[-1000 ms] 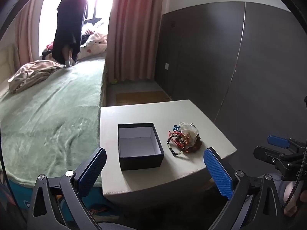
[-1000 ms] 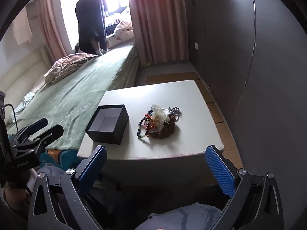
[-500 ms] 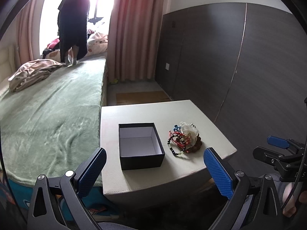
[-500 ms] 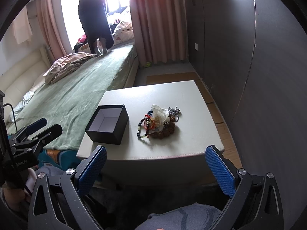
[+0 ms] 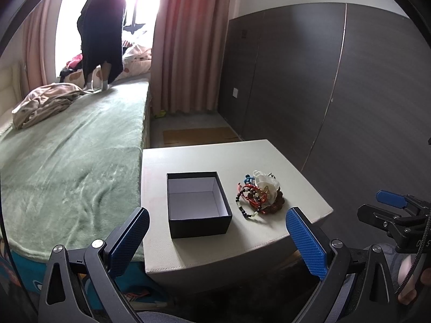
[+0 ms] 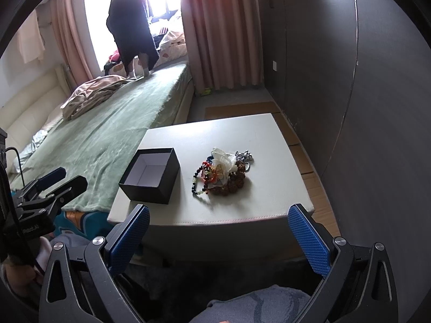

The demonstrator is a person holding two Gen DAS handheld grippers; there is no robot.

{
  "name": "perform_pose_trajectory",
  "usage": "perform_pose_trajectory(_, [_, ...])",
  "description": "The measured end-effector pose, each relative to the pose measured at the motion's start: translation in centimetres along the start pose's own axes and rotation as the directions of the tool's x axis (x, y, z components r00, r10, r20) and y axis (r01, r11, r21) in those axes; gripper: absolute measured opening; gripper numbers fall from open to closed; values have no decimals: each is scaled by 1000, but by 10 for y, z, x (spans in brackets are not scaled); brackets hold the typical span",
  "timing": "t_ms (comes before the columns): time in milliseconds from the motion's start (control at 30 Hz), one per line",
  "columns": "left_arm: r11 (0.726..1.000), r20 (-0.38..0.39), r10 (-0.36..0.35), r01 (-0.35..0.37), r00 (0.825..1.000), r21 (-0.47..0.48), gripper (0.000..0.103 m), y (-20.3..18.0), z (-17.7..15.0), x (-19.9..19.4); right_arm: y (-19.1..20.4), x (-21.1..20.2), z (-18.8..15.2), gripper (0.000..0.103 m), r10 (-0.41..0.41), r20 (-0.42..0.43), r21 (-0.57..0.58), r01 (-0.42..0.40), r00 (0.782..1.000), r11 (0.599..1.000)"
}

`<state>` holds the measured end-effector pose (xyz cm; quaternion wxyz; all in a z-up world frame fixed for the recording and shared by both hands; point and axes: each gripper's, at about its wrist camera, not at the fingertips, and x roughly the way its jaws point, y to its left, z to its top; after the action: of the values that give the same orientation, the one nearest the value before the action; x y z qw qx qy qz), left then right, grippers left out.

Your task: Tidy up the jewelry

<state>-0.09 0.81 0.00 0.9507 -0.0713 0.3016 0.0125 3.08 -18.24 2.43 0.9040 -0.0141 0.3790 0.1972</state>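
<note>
**Reaching for the tangled jewelry with both grippers spread**

Nearest the cameras, the left gripper (image 5: 218, 238) and the right gripper (image 6: 219, 235) both hang short of the table's front edge, each with its blue fingers spread wide and nothing between them. The pale table (image 6: 258, 137) lies just beyond. On it the black box (image 6: 150, 175) stands open and empty toward the bed side, and the jewelry pile (image 6: 222, 172) sits just beside it, apart from its wall: beaded bracelets, red cord and a white flower piece knotted together. The step in hand looks like the first pick. It would go best if the right gripper comes down on one outlying bead loop, not the whole clump, while the left gripper steadies the box. Lifting slowly should show whether strands snag. Farther off, a green bed (image 5: 67, 161) and a person by the window (image 5: 103, 35).
</note>
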Motion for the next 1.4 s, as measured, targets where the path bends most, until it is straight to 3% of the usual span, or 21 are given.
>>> perform_pose_trajectory(1233, [1000, -3, -17, 17, 1000, -16, 101, 4, -1, 1, -2, -5, 0, 103, -5, 8, 6, 5, 1000, 1000])
perform_pose_trajectory(1400, [1000, -41, -27, 26, 999, -15, 101, 4, 2, 10, -4, 1, 4, 103, 4, -33, 17, -4, 999, 1000])
